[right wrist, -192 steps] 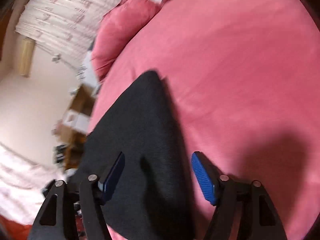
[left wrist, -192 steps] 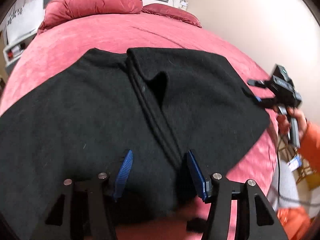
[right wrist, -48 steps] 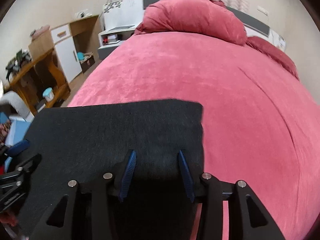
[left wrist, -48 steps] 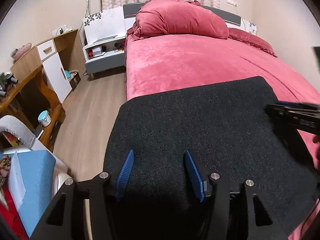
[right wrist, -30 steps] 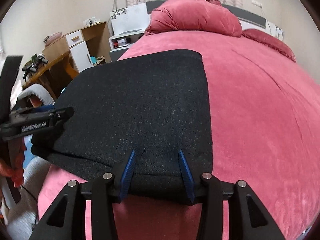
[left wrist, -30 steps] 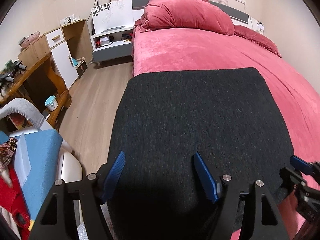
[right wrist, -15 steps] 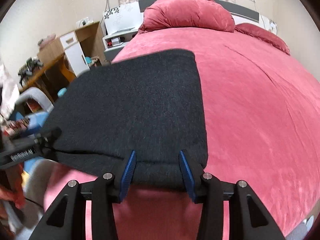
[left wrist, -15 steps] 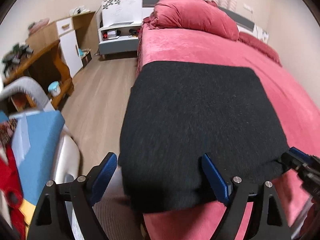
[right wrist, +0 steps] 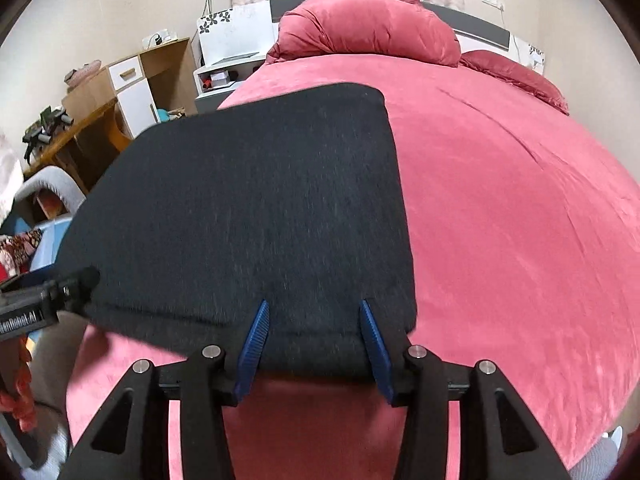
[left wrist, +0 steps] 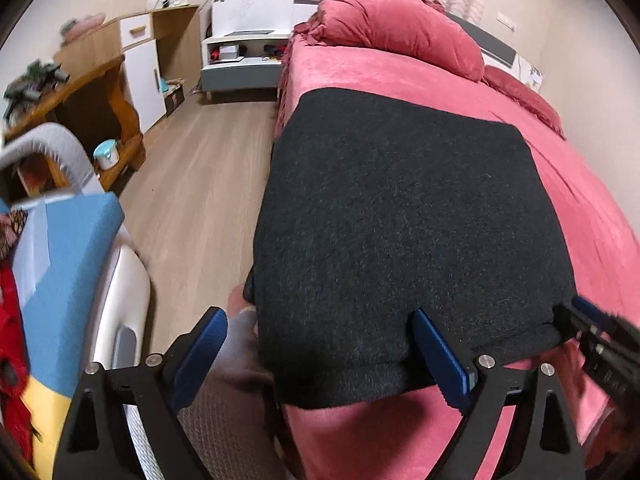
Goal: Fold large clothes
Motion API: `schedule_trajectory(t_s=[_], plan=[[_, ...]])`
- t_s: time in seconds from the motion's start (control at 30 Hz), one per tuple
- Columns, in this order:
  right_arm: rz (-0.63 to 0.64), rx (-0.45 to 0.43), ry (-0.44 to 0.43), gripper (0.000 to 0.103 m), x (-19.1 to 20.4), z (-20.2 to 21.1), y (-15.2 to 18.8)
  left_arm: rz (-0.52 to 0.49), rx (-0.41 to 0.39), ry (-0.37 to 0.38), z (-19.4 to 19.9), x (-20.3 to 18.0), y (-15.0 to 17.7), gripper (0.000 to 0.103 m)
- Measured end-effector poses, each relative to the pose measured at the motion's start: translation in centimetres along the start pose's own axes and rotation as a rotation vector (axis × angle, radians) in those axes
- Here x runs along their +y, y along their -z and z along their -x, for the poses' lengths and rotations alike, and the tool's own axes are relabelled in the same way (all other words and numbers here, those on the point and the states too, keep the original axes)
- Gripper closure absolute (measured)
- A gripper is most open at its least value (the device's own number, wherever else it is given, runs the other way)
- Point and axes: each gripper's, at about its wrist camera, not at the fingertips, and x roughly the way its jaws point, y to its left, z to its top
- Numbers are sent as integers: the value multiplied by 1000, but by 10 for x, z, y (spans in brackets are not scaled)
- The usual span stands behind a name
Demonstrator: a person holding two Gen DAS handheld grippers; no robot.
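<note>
the folded black garment lies flat on the pink bed, along its left side at the near edge. the left gripper hovers at the near left corner, jaws wide apart. the right gripper has its blue pads apart, with the garment's near hem between them

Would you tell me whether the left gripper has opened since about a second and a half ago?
Yes. The left gripper has opened wider and backed off the black garment, whose near edge on the red bed now shows.

Red duvet bunched at headboard; wooden desk; blue tub.
</note>
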Motion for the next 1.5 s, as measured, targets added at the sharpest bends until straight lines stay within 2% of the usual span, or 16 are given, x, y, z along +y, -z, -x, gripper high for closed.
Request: schedule_trajectory(t_s=[0.17,0.3,0.47,0.63,0.73,0.8,0.83,0.87,1.07,1.27,1.4,1.5], plan=[[-34,-13,-27,53,-6,1,2,-4,-14,-1,15,-10,0,10],[-35,-6,-19,52,-3,4,8,-64,-53,-45,32,-23,2,7],[-31,-10,-6,52,1,11,12,-80,-53,-86,39,-26,10,6],[-127,-58,-60,51,-11,36,20,-85,-63,-85,52,-29,21,3],[-151,-46,-89,51,-16,42,26,-72,-78,-111,58,-29,24,2],[-144,-40,-87,45,-14,45,27,-66,-96,-140,63,-30,26,2],[-143,-38,-80,36,-13,47,26,-60,-100,-157,65,-30,25,2],[-142,-39,-79,32,-13,49,25,-53,-103,-171,67,-31,26,2],[-113,-92,-79,28,-2,69,5,-4,-120,-240,83,-27,25,2],[11,-147,-31,24,28,87,-4,-11,-134,-260,93,-29,25,2],[44,-137,2,24,34,83,-3,15,-128,-248,94,-27,24,2],[12,-102,-18,24,31,76,-2,30,-124,-254,93,-25,24,2]])
